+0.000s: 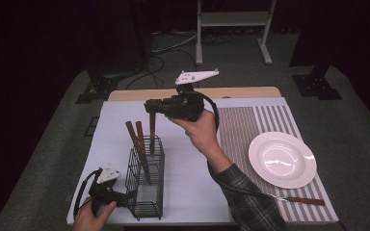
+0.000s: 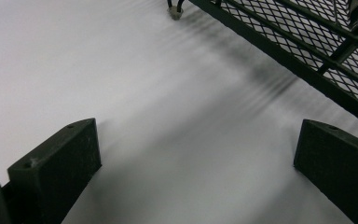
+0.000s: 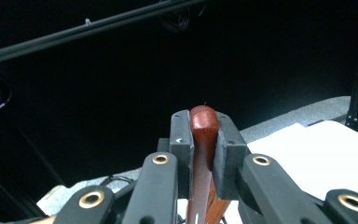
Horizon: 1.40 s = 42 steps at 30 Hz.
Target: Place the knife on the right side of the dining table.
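Note:
My right gripper [image 1: 152, 107] is raised above the black wire-mesh caddy [image 1: 147, 190] and is shut on the top of a wooden-handled utensil [image 1: 152, 131], which hangs straight down toward the caddy's far end. In the right gripper view the rounded red-brown handle [image 3: 204, 123] is pinched between the pads of the right gripper [image 3: 204, 140]. Two more wooden handles [image 1: 136, 135] lean out of the caddy. My left gripper [image 1: 124, 197] rests low at the caddy's near left side. Its jaws stand wide open over the bare white sheet [image 2: 168, 93], and the caddy's mesh wall [image 2: 307, 51] lies just ahead.
A white plate [image 1: 282, 159] sits on the striped placemat [image 1: 236, 130] at the right. A wooden-handled utensil [image 1: 301, 198] lies on the mat near the front edge. A metal frame [image 1: 233, 21] stands on the floor beyond the table.

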Tool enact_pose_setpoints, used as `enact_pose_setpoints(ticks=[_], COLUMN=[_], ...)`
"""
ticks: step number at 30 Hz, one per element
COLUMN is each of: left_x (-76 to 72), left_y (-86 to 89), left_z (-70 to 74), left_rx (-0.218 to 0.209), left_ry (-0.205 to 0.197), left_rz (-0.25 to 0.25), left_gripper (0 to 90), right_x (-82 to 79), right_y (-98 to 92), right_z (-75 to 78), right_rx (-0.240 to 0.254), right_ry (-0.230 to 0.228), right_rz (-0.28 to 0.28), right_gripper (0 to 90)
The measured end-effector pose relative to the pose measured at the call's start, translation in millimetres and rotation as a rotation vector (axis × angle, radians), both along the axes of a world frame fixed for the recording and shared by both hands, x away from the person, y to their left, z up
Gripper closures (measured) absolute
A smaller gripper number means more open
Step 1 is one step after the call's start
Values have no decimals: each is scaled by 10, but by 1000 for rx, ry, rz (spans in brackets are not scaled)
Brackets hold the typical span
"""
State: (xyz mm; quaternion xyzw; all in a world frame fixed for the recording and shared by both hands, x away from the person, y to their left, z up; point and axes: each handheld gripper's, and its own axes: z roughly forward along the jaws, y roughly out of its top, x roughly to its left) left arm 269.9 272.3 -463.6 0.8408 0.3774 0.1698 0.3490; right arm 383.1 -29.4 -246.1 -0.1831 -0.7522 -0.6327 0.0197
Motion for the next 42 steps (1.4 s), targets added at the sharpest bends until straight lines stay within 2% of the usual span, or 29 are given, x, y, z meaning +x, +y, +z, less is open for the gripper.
enact_pose_setpoints(ticks=[13, 20, 27, 28, 34, 42], left_x=[0, 0, 0, 0, 0, 1], left_y=[0, -1, -1, -1, -2, -1], left_z=[-1, -2, -2, -2, -3, -2], left_rx=[0, -1, 0, -1, -2, -1], left_ry=[0, -2, -3, -3, -3, -5], left_rz=[0, 1, 1, 2, 3, 2], left_gripper=[0, 0, 0, 0, 0, 0], right_x=[-11, -5, 25, 39, 99, 156], right_y=[-275, -497, -684, -757, -977, -1265], right_z=[260, 316, 292, 266, 174, 52], right_rx=[51, 61, 40, 39, 37, -3], right_ry=[-29, -36, -62, -65, -64, -79], right_rz=[-56, -109, -178, -204, -276, -376], right_gripper=[802, 801, 800, 800, 799, 798])
